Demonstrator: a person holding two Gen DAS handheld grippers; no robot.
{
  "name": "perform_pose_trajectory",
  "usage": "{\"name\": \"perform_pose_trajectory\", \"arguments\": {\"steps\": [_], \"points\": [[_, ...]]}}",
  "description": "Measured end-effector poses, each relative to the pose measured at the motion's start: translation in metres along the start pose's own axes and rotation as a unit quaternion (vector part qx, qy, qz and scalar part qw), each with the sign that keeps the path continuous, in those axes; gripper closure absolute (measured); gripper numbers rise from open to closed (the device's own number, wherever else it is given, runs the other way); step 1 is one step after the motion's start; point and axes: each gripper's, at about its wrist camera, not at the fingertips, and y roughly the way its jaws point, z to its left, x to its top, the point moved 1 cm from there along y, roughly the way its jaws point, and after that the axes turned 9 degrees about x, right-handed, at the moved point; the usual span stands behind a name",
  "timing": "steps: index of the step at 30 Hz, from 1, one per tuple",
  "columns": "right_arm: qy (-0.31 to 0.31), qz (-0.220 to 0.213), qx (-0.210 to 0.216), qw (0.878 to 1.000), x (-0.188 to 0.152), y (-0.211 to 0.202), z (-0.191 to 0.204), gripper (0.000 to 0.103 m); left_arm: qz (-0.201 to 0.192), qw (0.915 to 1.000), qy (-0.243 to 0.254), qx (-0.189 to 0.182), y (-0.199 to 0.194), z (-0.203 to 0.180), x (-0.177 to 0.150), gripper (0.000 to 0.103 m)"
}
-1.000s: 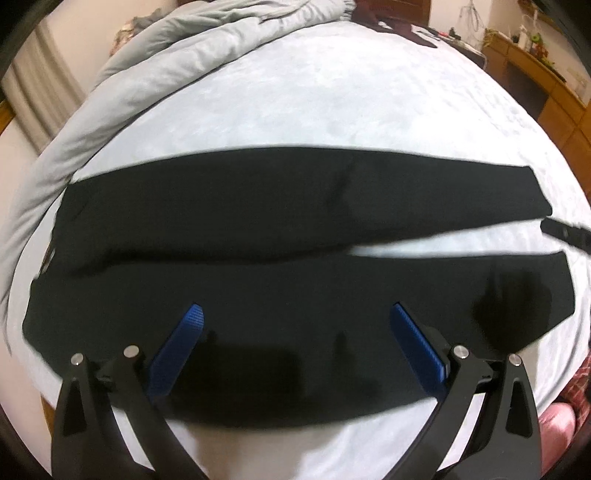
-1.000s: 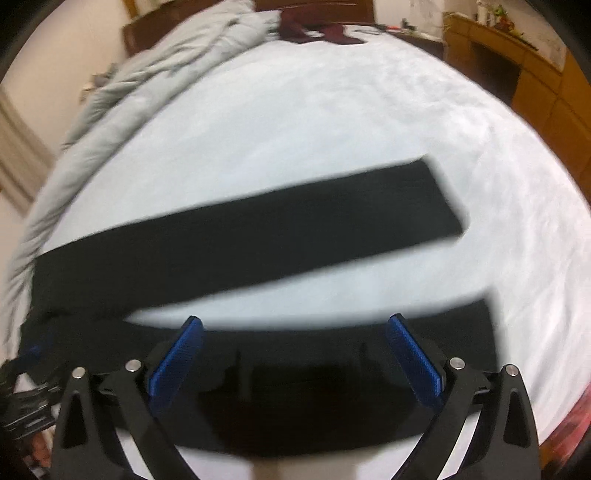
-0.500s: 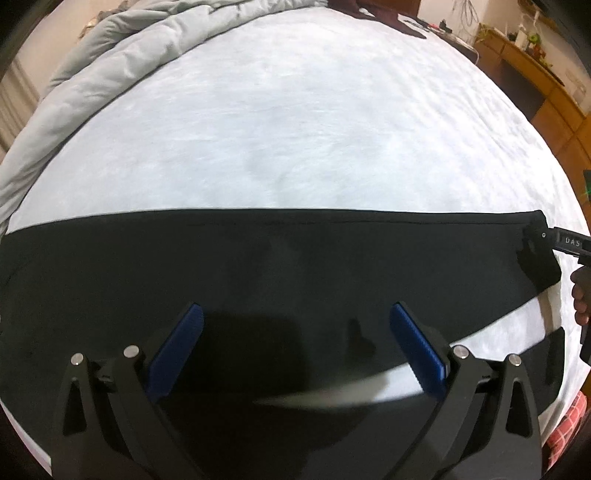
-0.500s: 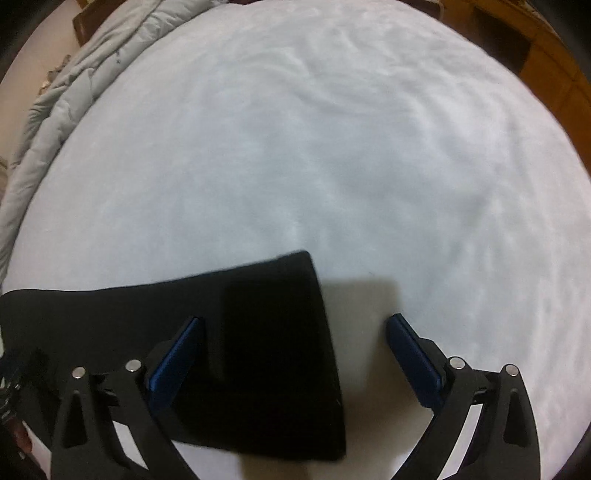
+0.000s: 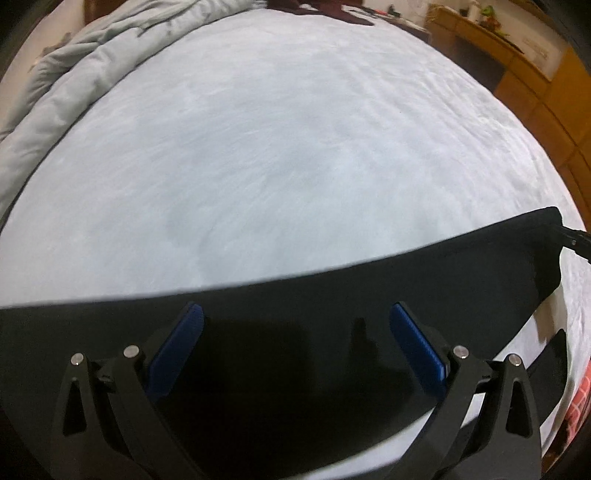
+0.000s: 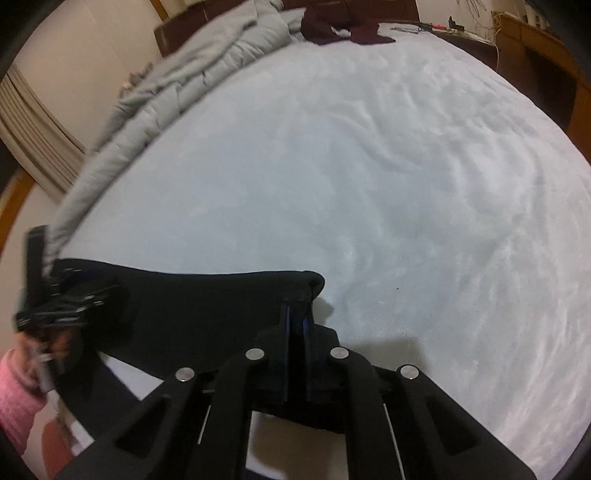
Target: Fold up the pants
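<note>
Black pants (image 5: 280,332) lie across the near part of a white bed (image 5: 295,166). My left gripper (image 5: 295,332) is open, its blue pads wide apart over the far pant leg near its middle. My right gripper (image 6: 295,325) is shut on the hem end of the far leg (image 6: 221,299), with the cloth edge pinched between its pads. The right gripper's tip also shows at the leg's end in the left wrist view (image 5: 574,240). The left gripper also shows in the right wrist view (image 6: 55,302), blurred.
A grey duvet (image 6: 177,85) is bunched along the bed's left side. A dark red garment (image 6: 340,31) lies at the head end. Wooden furniture (image 5: 517,74) stands along the right. A pink sleeve (image 6: 14,398) shows at lower left.
My right gripper closed on the hem of the far pant leg. My left gripper moved forward over the far leg and stayed open.
</note>
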Motion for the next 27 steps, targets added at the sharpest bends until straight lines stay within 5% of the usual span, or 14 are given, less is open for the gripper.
{"name": "perform_pose_trajectory", "arguments": {"steps": [8, 16, 23, 24, 27], "points": [[-0.031, -0.037, 0.042, 0.998, -0.005, -0.021, 0.007, 0.098, -0.004, 0.9888, 0.085, -0.123, 0.02, -0.02, 0.024, 0.003], [-0.044, -0.06, 0.07, 0.995, -0.01, -0.034, 0.01, 0.098, 0.025, 0.9742, 0.153, -0.164, 0.039, -0.038, 0.033, 0.003], [-0.053, -0.068, 0.073, 0.994, -0.015, -0.042, 0.015, 0.098, 0.068, 0.9647, 0.163, -0.195, 0.048, -0.045, 0.036, 0.004], [-0.052, -0.07, 0.074, 0.993, -0.016, -0.043, 0.015, 0.098, 0.074, 0.9635, 0.164, -0.198, 0.049, -0.045, 0.034, 0.01], [-0.054, -0.069, 0.072, 0.994, -0.017, -0.044, 0.017, 0.098, 0.087, 0.9574, 0.172, -0.215, 0.045, -0.045, 0.026, 0.055]]}}
